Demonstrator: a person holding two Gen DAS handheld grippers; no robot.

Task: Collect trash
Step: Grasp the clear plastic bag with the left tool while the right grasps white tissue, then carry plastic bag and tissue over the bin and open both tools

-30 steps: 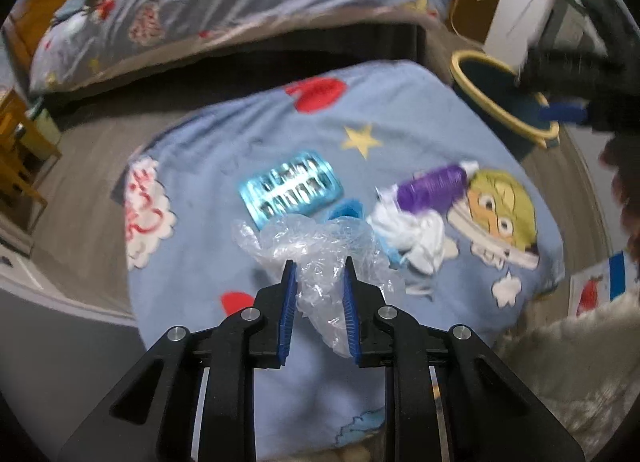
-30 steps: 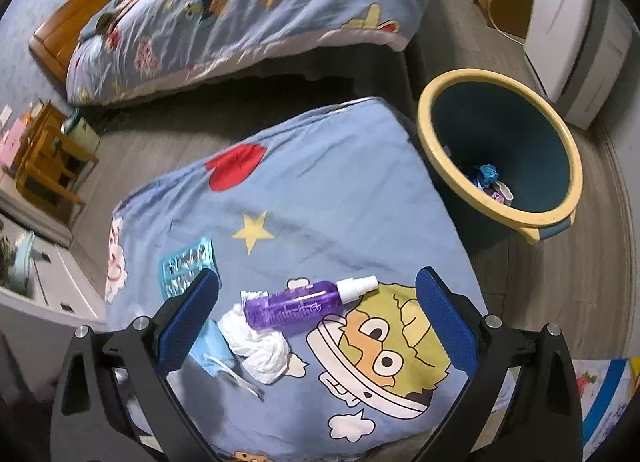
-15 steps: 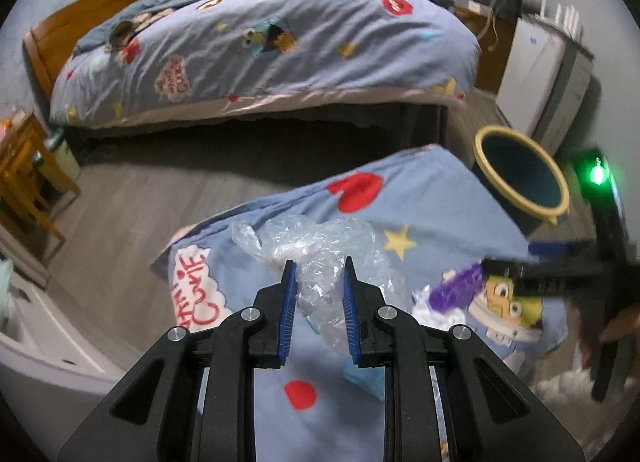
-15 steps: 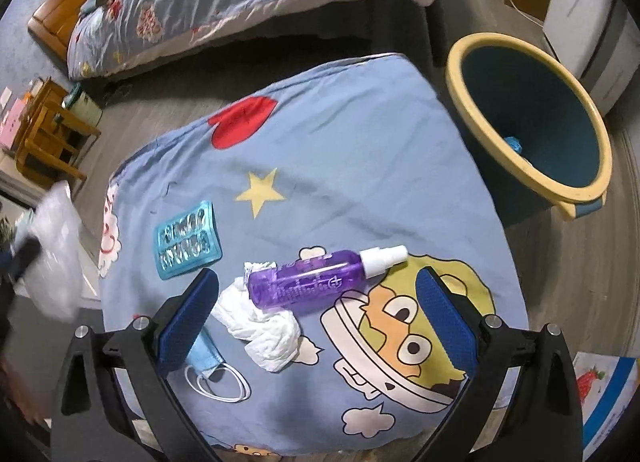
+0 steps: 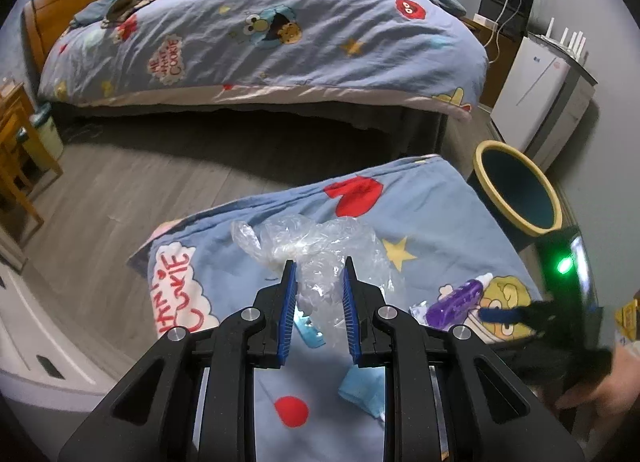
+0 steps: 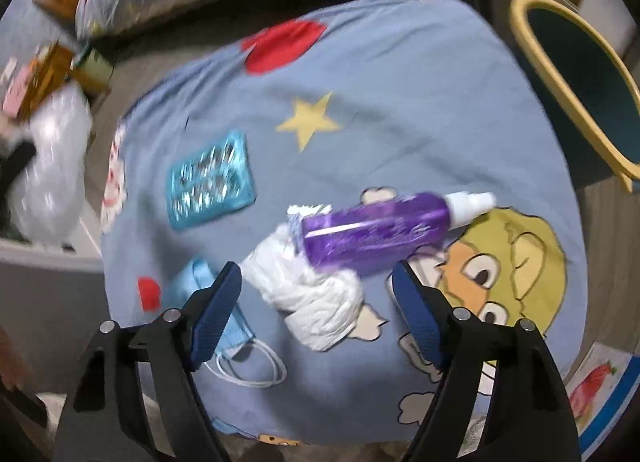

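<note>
1. Grey wood floor [image 5: 120,190] runs between a big bed [image 5: 280,34] at 12 o'clock and a nearer surface under a blue cartoon cover [image 6: 400,102].
2. Left tongs [image 5: 319,282] are clamped on a clear crumpled plastic bag [image 5: 320,242], lifted above the cover; in the right view this bag [image 6: 52,166] appears blurred at 9 o'clock.
3. Right tongs [image 6: 316,286] point down over the cover, and their jaws are closing; a white tissue wad [image 6: 316,294] lies between them, and the pads do not touch it.
4. Purple spray bottle [image 6: 376,230] lies on its side, resting on the upper end of the tissue, with its white cap toward 3 o'clock.
5. Teal blister pack [image 6: 210,178] lies flat at 10 o'clock from the bottle, apart from it.
6. Blue face mask [image 6: 224,326] lies just beside the tissue, partly under the left finger of the right tongs.
7. Bin [image 6: 580,74] with yellow rim stands on the floor at 2 o'clock, beside the cover.
</note>
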